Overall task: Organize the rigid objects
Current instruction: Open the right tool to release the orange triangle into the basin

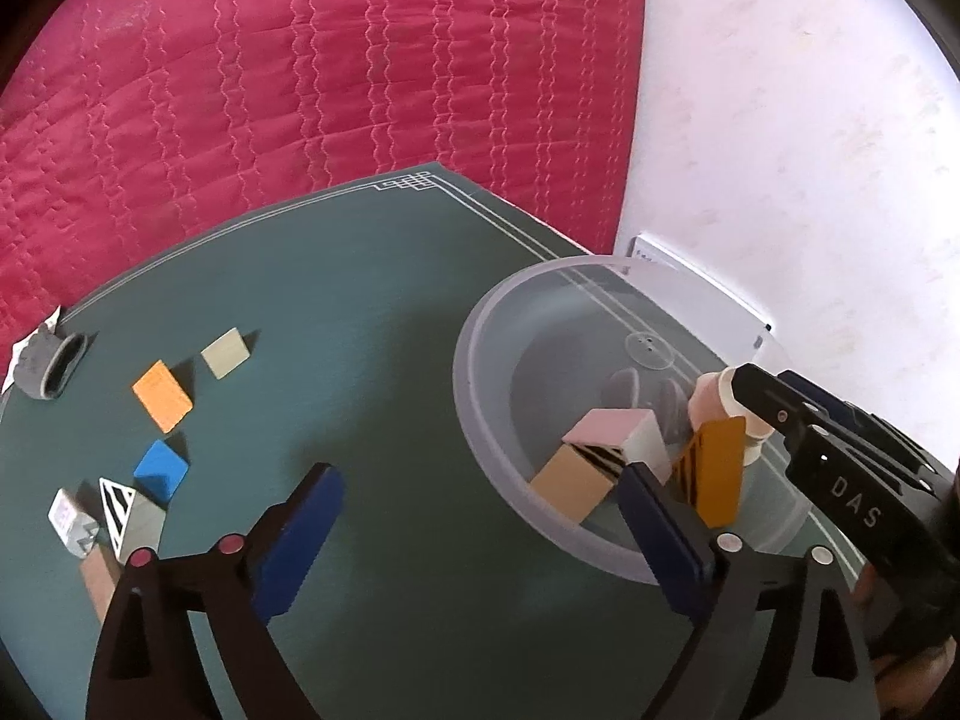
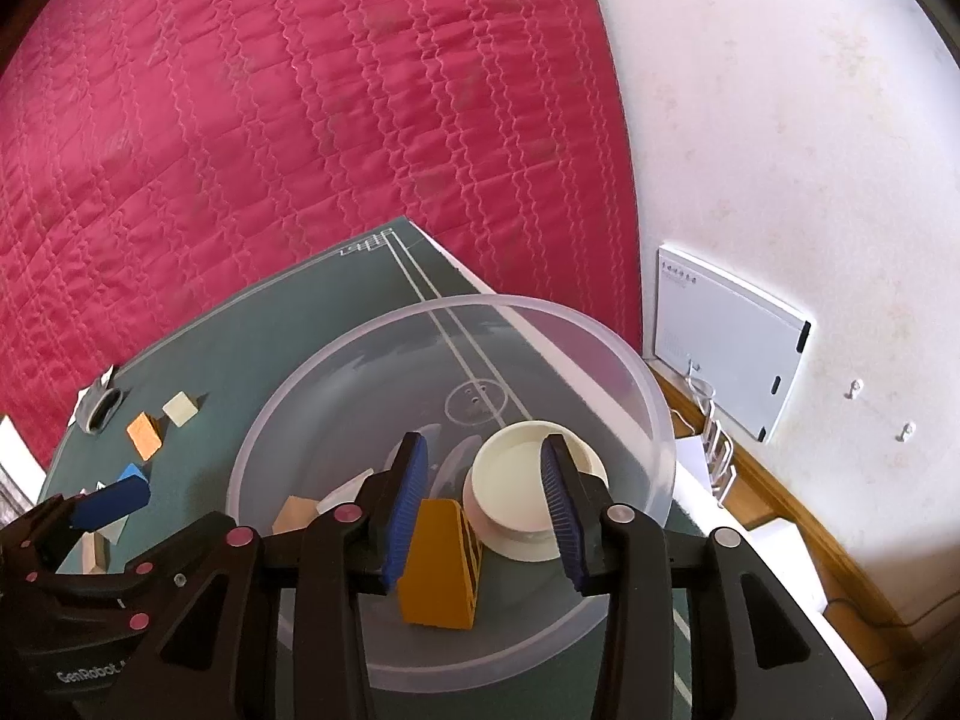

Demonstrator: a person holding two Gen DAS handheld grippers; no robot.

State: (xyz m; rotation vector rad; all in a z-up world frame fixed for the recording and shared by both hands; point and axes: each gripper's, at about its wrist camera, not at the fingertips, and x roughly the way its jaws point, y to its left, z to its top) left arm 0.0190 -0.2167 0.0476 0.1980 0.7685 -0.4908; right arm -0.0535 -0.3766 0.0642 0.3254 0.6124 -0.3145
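1. My right gripper [image 2: 489, 516] is nearest the lens, over the clear bowl [image 2: 636, 378]; jaws spread wide, nothing between the pads.
2. The yellow-orange block [image 2: 435, 570] sits inside the bowl, just below and inboard of my right gripper's left finger. Whether it touches that finger, can't tell.
3. A cream round container [image 2: 528, 480] stands upright in the bowl, partly between my two right fingers, w/ gaps on both sides.
4. My left gripper [image 1: 480, 516] hangs above the green mat [image 1: 360, 276]; jaws wide apart, empty. Its right finger is over the bowl's near rim.
5. In the left wrist view the bowl also holds a tan block [image 1: 573, 483] and a pink-topped block [image 1: 606, 426], touching each other.
6. Loose on the mat, well to the left of my left gripper: orange block [image 1: 162, 395], beige block [image 1: 226, 352], blue block [image 1: 161, 469], striped triangle piece [image 1: 120, 510].
7. A grey ring-shaped item [image 1: 51, 363] sits at the mat's far-left edge.
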